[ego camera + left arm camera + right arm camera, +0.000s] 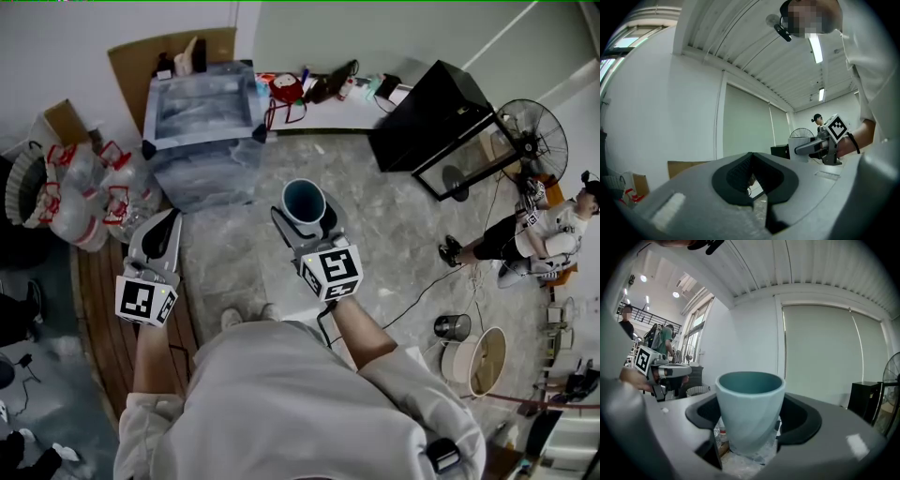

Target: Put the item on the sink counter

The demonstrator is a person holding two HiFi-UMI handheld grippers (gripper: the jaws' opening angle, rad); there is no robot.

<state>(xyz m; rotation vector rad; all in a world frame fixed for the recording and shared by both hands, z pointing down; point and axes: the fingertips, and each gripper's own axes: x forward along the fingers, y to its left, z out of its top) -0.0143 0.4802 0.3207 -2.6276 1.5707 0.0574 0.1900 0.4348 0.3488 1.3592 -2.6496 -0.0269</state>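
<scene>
My rig, as worn

I see my pale grey short-sleeved shirt (pixel 281 403), a black strap (pixel 853 143) on my right wrist, and the grey-shelled left gripper (pixel 167 220) and right gripper (pixel 305 202), black-padded, each bearing a black-and-white marker cube (pixel 146 300).

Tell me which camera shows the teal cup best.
The right gripper view: the teal cup stands upright, large, between the right gripper jaws. The head view shows its rim and inside from above; the left gripper view, a small pale shape.
</scene>
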